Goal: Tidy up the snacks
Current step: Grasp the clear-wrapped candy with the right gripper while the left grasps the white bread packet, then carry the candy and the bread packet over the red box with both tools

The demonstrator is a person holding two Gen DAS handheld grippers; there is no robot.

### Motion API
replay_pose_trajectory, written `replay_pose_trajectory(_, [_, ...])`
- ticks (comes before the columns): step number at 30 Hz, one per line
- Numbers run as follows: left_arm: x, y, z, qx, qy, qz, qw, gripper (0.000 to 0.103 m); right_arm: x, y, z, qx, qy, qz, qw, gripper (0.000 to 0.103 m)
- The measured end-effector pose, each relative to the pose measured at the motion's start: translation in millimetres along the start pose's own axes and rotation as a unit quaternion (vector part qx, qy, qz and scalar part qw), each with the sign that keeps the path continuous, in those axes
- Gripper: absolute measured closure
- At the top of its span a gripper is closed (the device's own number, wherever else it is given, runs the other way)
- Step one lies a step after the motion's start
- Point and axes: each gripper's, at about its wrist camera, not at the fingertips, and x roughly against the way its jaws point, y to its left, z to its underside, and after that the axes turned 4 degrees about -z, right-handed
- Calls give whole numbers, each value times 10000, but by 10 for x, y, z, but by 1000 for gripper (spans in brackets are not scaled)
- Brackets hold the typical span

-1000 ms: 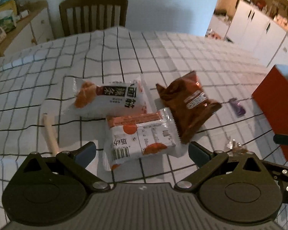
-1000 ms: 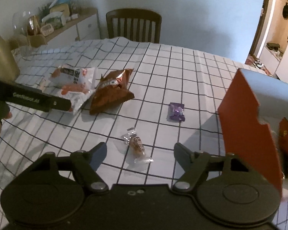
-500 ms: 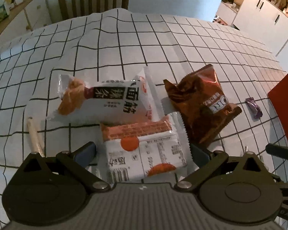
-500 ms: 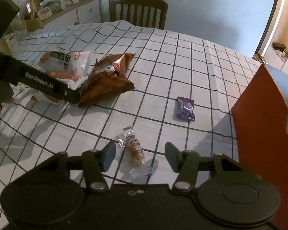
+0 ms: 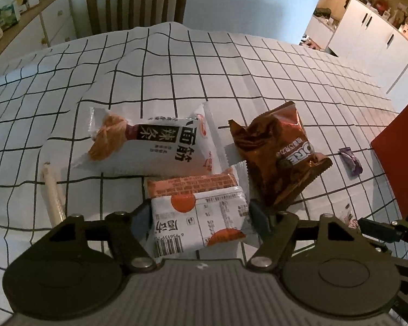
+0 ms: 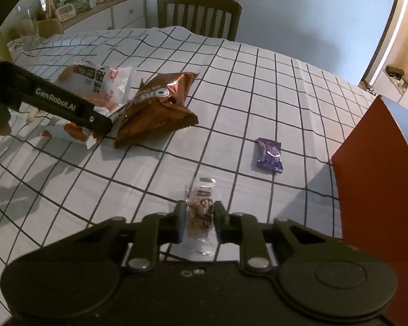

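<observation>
Evidently two grasps are being made at once on the white, black-gridded tablecloth (image 6: 272, 87). The right gripper (image 6: 198, 218) is clenched on a small clear-wrapped brown candy (image 6: 201, 212), its jaws having just been closing, with the sweet pinched across its middle and the crinkled film ends left free at front and back. The candy is judged light and fairly firm, though the slick film may slip if the pinch is eased. The left gripper (image 5: 197, 217) has just been closing around a flat white-and-orange plastic snack packet (image 5: 201, 220), which is bracketed at its two side edges; the pads appear to press on the sides, though this is not certain. That packet is judged light, soft and puffy, best taken across its narrow width. Beside it are seen a long white pouch with black lettering (image 5: 149, 146) and a crumpled glossy brown foil bag (image 5: 280, 157). A small purple wrapped sweet (image 6: 269, 156) lies near the stiff red box (image 6: 378, 184).
</observation>
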Motion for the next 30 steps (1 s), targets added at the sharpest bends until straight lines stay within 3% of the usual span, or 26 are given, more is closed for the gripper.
replay_pose_trajectory(4, [62, 20, 54, 123, 16, 46, 9999, 36, 67, 5, 15, -85, -74, 1, 9999, 86])
replay_pose_trajectory(21, [556, 95, 606, 689, 146, 299, 9971, 37, 685, 92, 236, -430, -276, -173, 9985, 86])
replay_pose_trajectory(30, [988, -94, 798, 641, -9, 518, 9966, 37, 1167, 60, 364, -488, -502, -221, 9973, 86])
